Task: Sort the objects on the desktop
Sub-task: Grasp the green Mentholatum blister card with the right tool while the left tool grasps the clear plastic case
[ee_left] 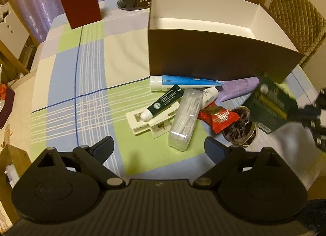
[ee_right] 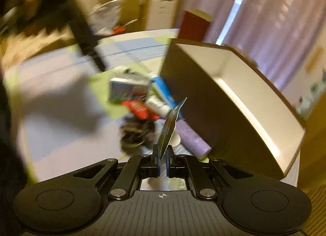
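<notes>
Checked cloth covered the worktop (ee_left: 67, 77), where clutter lay heaped ahead of the left tongs (ee_left: 159, 150), against the open box's (ee_left: 214, 56) near wall, presumably awaiting sorting into it. Those tongs hung spread wide, empty, above the cotton-swab case (ee_left: 184, 117). The right tongs (ee_right: 162, 164), clenched, pinched a thin dark-green packet (ee_right: 170, 128) edge-on, lifted clear beside the box, probably bound for it.
</notes>
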Demonstrator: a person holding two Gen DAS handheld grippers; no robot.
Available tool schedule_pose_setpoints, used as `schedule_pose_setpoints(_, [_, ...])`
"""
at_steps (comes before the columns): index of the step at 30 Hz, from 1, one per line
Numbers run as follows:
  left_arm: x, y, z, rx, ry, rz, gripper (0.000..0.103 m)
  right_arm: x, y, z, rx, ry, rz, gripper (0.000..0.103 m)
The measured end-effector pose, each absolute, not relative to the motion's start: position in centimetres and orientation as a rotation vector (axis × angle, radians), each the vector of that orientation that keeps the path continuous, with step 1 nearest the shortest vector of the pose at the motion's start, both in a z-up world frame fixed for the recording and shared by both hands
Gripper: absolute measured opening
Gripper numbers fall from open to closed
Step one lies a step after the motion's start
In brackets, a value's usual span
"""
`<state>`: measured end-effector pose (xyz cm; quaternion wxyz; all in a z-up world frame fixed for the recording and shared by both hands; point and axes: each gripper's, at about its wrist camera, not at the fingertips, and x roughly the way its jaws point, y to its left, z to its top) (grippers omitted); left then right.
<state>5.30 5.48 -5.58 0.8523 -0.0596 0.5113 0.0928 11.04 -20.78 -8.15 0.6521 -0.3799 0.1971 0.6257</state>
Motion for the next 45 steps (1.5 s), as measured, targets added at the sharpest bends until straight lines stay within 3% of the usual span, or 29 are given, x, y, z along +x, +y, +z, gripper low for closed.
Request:
schedule_pose_setpoints(6, [5.5, 5.2, -5.7, -0.12, 1.075, 0.164, 0.093, 11.1, -21.1, -10.2, -0.828, 0.745, 1.479, 0.004])
schedule_pose_setpoints(14, [4.3, 6.4, -5.6, -0.149, 1.075, 0.196, 0.093, 18.1, -24.1, -9.3, -0.216, 1.087, 1.336, 0.004])
schedule_pose_setpoints(15, [4.1, 6.5, -5.5, -0.154, 1.073, 0.202, 0.093, 19.1, -24.7, -8.9, -0.137, 1.086, 1.294, 0.012])
schedule_pose_setpoints(16, [4.1, 6.6, -5.4, -0.159, 1.071, 0.205, 0.093, 20.1, -25.4, -8.6, -0.054, 1.08, 1.248, 0.03])
schedule_pose_setpoints(17, [4.0, 6.7, -5.3, -0.165, 1.069, 0.208, 0.093, 21.0, -26.0, -8.4, 0.022, 1.07, 1.202, 0.087])
schedule_pose_setpoints(18, [4.0, 6.7, -5.3, -0.17, 1.067, 0.208, 0.093, 21.7, -26.7, -8.1, 0.092, 1.038, 1.151, 0.103])
schedule_pose_setpoints(23, [4.6, 6.4, -5.0, -0.183, 1.057, 0.192, 0.093, 24.0, -25.8, -8.5, 0.046, 0.95, 1.117, 0.102])
schedule_pose_setpoints(25, [4.8, 6.1, -4.9, -0.182, 1.056, 0.187, 0.093, 25.4, -25.0, -10.5, 0.018, 0.989, 1.113, 0.089])
schedule_pose_setpoints(26, [4.9, 5.9, -4.9, -0.18, 1.054, 0.186, 0.093, 26.3, -24.7, -11.5, 0.029, 1.023, 1.12, 0.075])
schedule_pose_setpoints(27, [4.9, 5.8, -4.8, -0.179, 1.052, 0.185, 0.094, 27.2, -24.7, -12.4, 0.057, 1.053, 1.132, 0.068])
schedule_pose_setpoints(29, [4.9, 5.8, -4.6, -0.182, 1.051, 0.19, 0.094, 28.3, -24.6, -13.6, 0.106, 1.083, 1.157, 0.068])
schedule_pose_setpoints(30, [4.9, 5.8, -4.6, -0.184, 1.053, 0.195, 0.094, 28.5, -24.5, -13.8, 0.111, 1.082, 1.18, 0.059])
schedule_pose_setpoints(31, [4.8, 5.8, -4.6, -0.186, 1.056, 0.2, 0.094, 28.6, -24.2, -13.9, 0.108, 1.086, 1.205, 0.045])
schedule_pose_setpoints(32, [4.7, 5.8, -4.7, -0.189, 1.059, 0.205, 0.094, 28.6, -23.9, -14.0, 0.097, 1.095, 1.23, 0.019])
schedule_pose_setpoints(36, [4.6, 5.9, -5.0, -0.195, 1.071, 0.217, 0.094, 26.4, -23.7, -11.7, -0.032, 0.99, 1.328, 0.001])
schedule_pose_setpoints(42, [5.3, 5.4, -5.7, -0.16, 1.078, 0.175, 0.093, 18.3, -22.9, -6.3, -0.63, 0.586, 1.438, 0.0])
schedule_pose_setpoints(45, [6.4, 4.8, -6.4, -0.115, 1.072, 0.119, 0.083, 14.0, -23.6, -6.5, -0.911, 0.44, 1.479, 0.0])
